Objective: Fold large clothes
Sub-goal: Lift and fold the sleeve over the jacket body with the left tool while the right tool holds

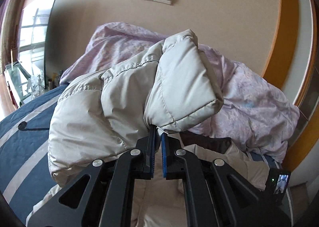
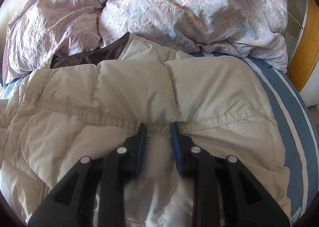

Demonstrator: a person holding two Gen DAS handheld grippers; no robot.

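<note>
The down jacket (image 2: 127, 91) lies spread on the bed (image 2: 287, 107), and with our left gripper (image 1: 158, 134) clamped on its lifted sleeve (image 1: 179, 87) and our right gripper (image 2: 158, 127) pinching a seam ridge, jaws part-closed, we should lay that sleeve flat across the body.

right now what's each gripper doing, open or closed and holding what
Left gripper: shut on the sleeve of the beige puffer jacket, lifted.
Right gripper: part open, fingertips pressed on the jacket body; a grip cannot be told.
</note>
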